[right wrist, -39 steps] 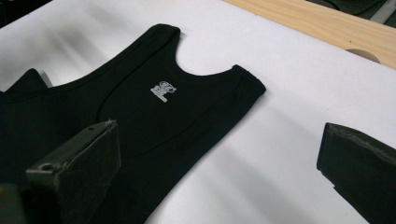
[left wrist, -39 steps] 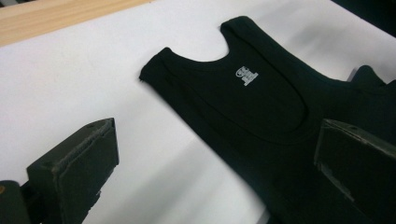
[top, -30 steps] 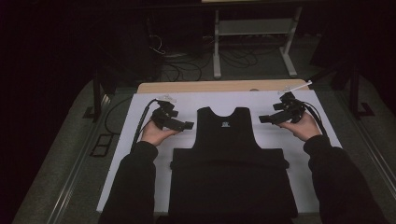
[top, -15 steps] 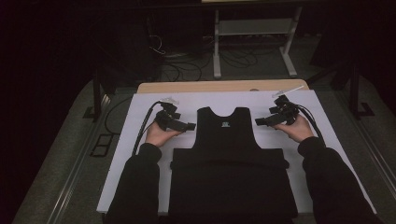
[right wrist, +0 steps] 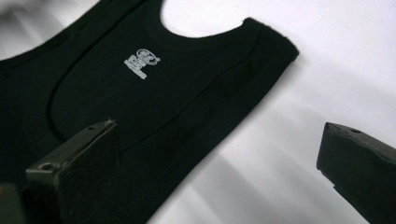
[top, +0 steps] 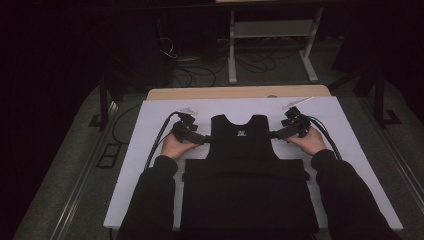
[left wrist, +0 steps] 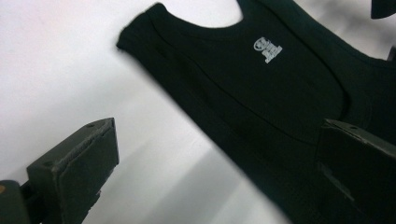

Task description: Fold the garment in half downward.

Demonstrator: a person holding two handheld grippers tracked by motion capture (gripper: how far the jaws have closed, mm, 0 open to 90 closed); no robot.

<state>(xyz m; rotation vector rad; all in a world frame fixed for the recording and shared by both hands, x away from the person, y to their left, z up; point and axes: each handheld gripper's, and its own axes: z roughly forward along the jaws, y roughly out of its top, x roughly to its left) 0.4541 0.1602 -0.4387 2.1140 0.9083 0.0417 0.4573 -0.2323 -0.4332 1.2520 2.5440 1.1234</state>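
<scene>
A black sleeveless top (top: 242,150) lies flat on the white table (top: 150,150), neck away from the person, with a small white logo (left wrist: 267,49) below the neckline. My left gripper (top: 204,140) is at the top's left armhole edge, jaws wide open, one jaw over the cloth (left wrist: 261,107) and one over bare table. My right gripper (top: 276,134) mirrors it at the right armhole, open, straddling the edge of the top (right wrist: 154,88). Nothing is clamped in either.
The white table surface has free room left and right of the garment. A wooden strip (top: 240,93) runs along the far edge. Beyond it stand a metal rack (top: 272,30) and loose cables (top: 185,62) on the dark floor.
Both grippers have moved inward toward the top's armholes, from out beside the shoulders to its side edges. The garment has not shifted.
</scene>
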